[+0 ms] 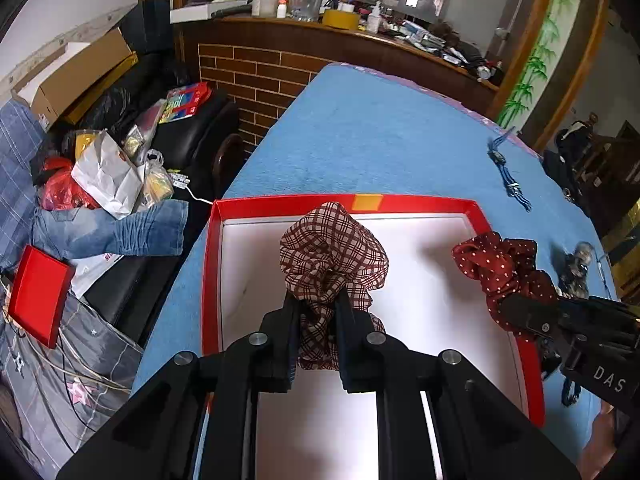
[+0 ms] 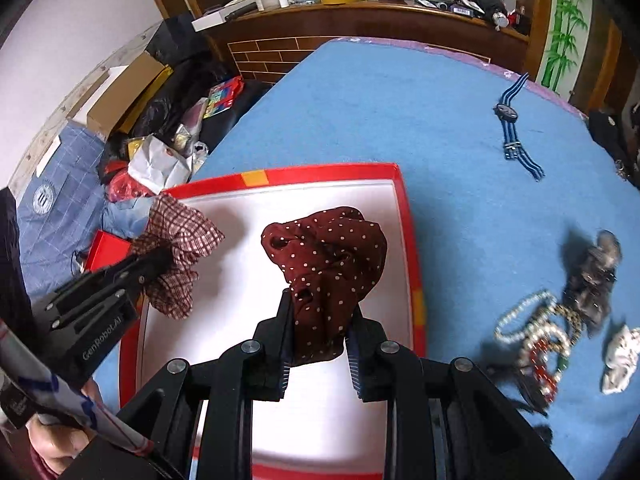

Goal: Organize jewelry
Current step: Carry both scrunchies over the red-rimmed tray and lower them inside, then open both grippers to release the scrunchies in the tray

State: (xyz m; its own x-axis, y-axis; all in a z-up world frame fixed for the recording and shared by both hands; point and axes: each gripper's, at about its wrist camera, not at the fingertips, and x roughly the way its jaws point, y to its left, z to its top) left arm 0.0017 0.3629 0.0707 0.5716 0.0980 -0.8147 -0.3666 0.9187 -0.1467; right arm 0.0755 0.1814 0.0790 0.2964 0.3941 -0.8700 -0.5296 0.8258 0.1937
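Holding 2 scrunchies above the red box (image 1: pixel 478 216), both tools are clenched: the left hand-held gripper (image 1: pixel 316 304) grasps the checked scrunchie (image 1: pixel 332 252), the right hand-held gripper (image 2: pixel 320 308) grasps the dotted scrunchie (image 2: pixel 328 256). Both hang over the box's white floor, the dotted one near its right wall. Released there, springy fabric could drape over the rim or roll onto the blue worktop (image 1: pixel 372 136). Loose folds may also snag on a finger as the jaws part. The striped watch (image 2: pixel 514 128) and bead necklaces (image 2: pixel 536 336) lie outside the box, not yet sorted.
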